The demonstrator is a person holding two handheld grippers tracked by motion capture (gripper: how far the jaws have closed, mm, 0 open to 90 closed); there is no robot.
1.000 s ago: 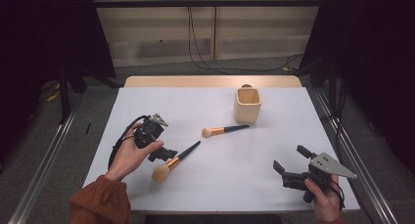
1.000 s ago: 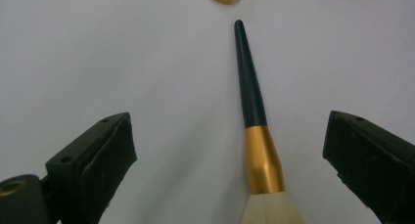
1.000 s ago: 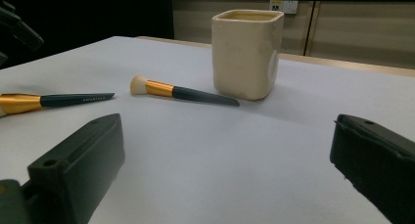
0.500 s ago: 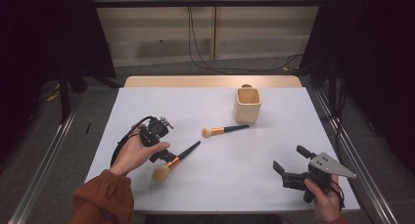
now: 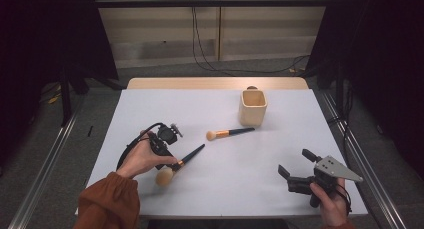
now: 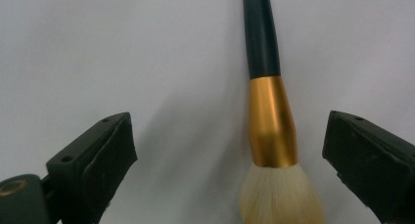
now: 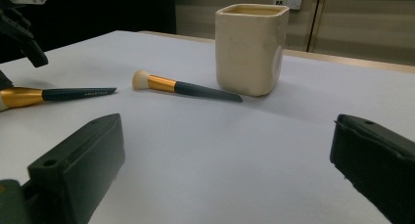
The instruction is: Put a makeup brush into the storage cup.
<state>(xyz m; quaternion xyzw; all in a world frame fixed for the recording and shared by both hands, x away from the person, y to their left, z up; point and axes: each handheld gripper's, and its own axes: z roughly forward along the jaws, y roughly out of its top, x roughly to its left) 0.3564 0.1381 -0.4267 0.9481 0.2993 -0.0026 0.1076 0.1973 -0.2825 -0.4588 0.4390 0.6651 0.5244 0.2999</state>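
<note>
While poised low over the near-left part of the white table [image 5: 220, 114], left gripper [image 5: 167, 161] with jaws spread wide either side of the large makeup brush [image 5: 177, 165], gold ferrule [image 6: 271, 121] between the two black pads but touching neither, apparently lined up for a pinch at the collar, where the brush is thickest and least likely to roll. Lying flat on the tabletop, pale fluffy head toward the person, slim dark handle [image 6: 261, 33] pointing away toward the table's middle. Steadied by a hand [image 5: 140, 159] in a rust-coloured sleeve [image 5: 107, 201]. Resting near the front right corner, right gripper [image 5: 295, 179], jaws likewise parted and empty, facing the centre, seemingly waiting its turn. Farther back, a second, smaller brush [image 5: 229, 133] of the same dark-and-gold make, bristles pointing left, handle tip close to the cream square cup [image 5: 253, 107], upright and well apart from both tools, a likely home for the brushes
</note>
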